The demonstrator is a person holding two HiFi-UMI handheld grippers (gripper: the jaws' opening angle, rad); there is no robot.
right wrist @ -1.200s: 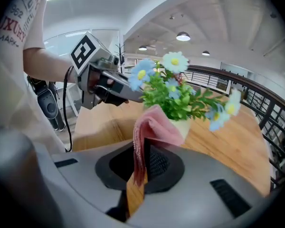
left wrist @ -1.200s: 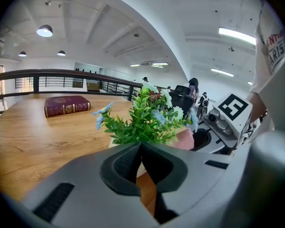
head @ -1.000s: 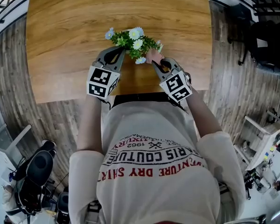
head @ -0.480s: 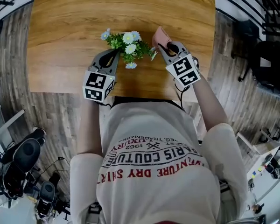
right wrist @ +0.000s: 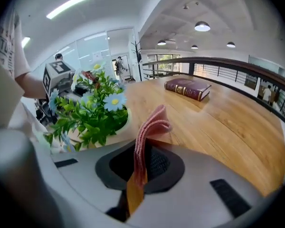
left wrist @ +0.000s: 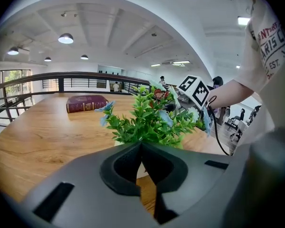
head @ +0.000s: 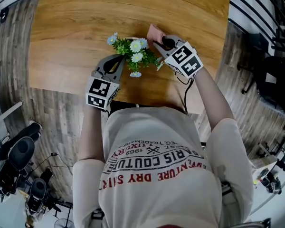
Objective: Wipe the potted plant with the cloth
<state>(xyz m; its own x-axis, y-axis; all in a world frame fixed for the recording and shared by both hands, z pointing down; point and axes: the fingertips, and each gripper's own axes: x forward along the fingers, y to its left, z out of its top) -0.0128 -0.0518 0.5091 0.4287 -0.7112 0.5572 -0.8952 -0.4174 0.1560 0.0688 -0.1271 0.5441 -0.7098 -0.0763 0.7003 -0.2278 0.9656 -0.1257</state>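
Two grey plastic tools flank a small potted plant that stands upright near the near edge of the honey-coloured wood-grain worktop. Its leafy green sprigs carry white and pale-blue daisy-like flowers above a round white pot.

The left tool points at the plant from the person's left. In the left gripper view its tips are pressed together with nothing seen between them, and the foliage rises just beyond them.

The right tool sits on the plant's right side, clamped on a folded pink cloth of soft, ribbed weave. In the right gripper view the cloth stands up out of the jaws as a narrow strip. Its long axis runs along the line in which the tool points, and its top fold curls over into a rounded loop. From the head view the free end juts past the tool, away from the person, just beside the flowers; contact with them cannot be made out.

A dark red hardback book lies flat farther out on the worktop, well apart from the plant.
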